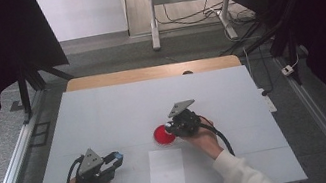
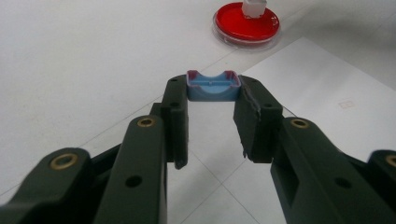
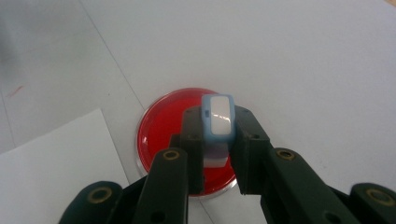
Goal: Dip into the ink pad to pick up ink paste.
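White table (image 1: pixel 104 117) carries a red dish (image 3: pixel 161 128), over which the right claw (image 3: pixel 217 122) pinches a blue-and-white block (image 3: pixel 218 119), seemingly for dipping, while the left claw (image 2: pixel 212 86) grips a blue cap (image 2: pixel 213 87) aside.

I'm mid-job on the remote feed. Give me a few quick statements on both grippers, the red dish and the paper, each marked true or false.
1. The left gripper holds a small blue cap between its jaws. True.
2. The right gripper is open with nothing in it. False: it is shut on a white and blue block.
3. The block is over the red dish. True.
4. The red dish stands on the sheet of paper. False: it sits on the table, beyond the sheet.
5. The left gripper is above the dish. False: it is off to the left.
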